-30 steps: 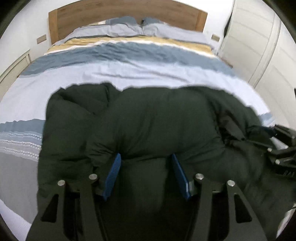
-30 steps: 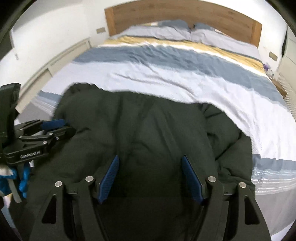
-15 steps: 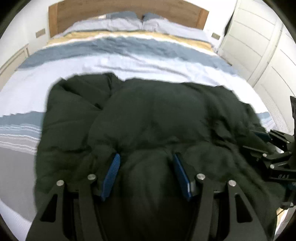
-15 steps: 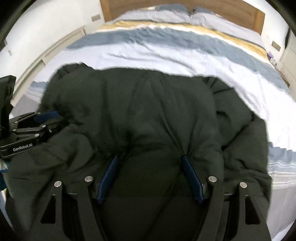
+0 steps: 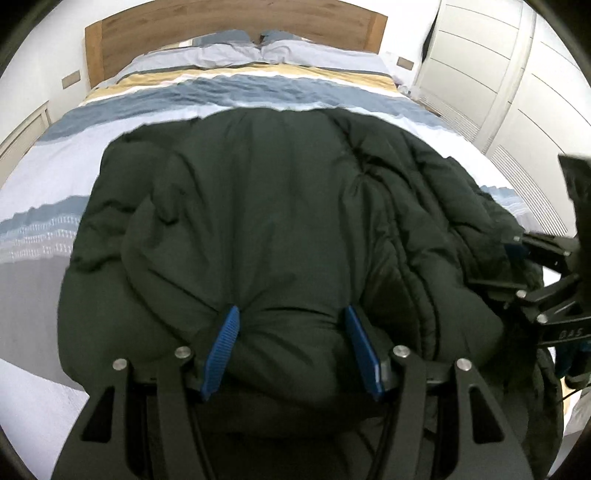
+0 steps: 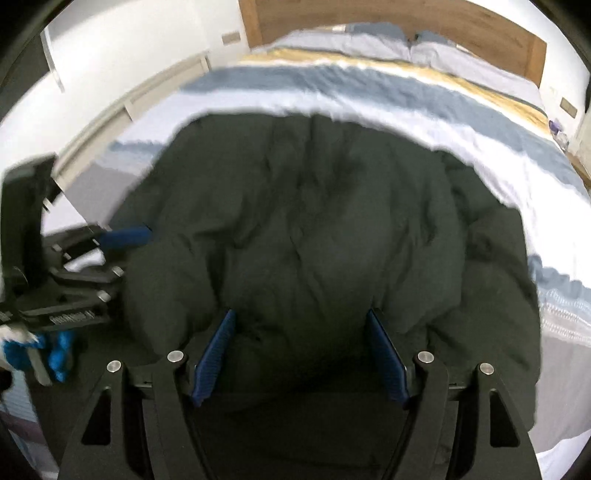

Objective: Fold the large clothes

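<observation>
A dark green puffer jacket point(image 5: 277, 203) lies bunched on the striped bed point(image 5: 55, 177). My left gripper point(image 5: 291, 314) is shut on a thick fold at the jacket's near edge, and the fabric puckers at its blue pads point(image 5: 225, 336). My right gripper point(image 6: 301, 314) is shut on another thick fold of the same jacket point(image 6: 314, 221). The two grippers stand side by side: the right gripper point(image 5: 535, 288) shows at the right edge of the left wrist view, and the left gripper point(image 6: 74, 280) at the left edge of the right wrist view.
The bed carries a duvet with blue, white and yellow bands, two pillows point(image 5: 258, 51) and a wooden headboard point(image 5: 221, 33) at the far end. White wardrobe doors point(image 5: 517, 74) stand to the right of the bed. A low white cabinet point(image 6: 166, 81) runs along its left.
Both grippers have moved forward over the bed toward the headboard, carrying the jacket's near edge with them. The jacket now bulges higher and fills more of both views.
</observation>
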Demonstrator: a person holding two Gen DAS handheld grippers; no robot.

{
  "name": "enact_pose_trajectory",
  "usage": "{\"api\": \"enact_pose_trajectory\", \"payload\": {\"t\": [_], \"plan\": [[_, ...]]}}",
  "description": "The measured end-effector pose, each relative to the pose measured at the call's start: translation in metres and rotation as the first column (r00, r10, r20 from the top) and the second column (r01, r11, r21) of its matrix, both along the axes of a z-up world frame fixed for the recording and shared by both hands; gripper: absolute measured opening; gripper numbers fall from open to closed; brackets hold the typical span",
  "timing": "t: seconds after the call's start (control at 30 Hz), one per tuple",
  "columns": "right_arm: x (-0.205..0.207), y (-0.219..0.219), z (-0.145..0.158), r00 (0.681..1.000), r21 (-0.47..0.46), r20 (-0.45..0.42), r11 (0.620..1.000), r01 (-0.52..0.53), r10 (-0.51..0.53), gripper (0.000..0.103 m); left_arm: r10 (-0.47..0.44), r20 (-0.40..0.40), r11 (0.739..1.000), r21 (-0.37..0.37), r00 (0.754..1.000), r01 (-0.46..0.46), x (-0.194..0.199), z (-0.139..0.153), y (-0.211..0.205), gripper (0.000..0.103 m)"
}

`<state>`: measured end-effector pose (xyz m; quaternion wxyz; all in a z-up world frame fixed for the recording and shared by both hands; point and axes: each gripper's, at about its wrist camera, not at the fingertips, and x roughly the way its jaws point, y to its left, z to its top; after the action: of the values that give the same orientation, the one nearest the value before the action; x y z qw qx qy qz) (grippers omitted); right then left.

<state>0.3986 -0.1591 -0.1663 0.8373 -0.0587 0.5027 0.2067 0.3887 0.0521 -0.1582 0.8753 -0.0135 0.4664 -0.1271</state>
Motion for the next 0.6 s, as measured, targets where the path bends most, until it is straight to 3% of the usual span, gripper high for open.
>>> {"api": "enact_pose_trajectory", "payload": {"t": [0.23, 0.6], "plan": [[0.0, -0.003, -0.019, 1.0, -0.012, 0.001, 1.0, 0.002, -0.002, 0.072, -0.007, 0.014, 0.998, 0.06, 1.0, 0.006, -0.002, -0.012, -0.009, 0.06], [-0.003, 0.003, -0.021, 0.999, -0.037, 0.005, 0.998, 0.043, -0.043, 0.073, 0.003, 0.018, 0.995, 0.095, 1.0, -0.004, -0.007, -0.016, -0.01, 0.063]]}}
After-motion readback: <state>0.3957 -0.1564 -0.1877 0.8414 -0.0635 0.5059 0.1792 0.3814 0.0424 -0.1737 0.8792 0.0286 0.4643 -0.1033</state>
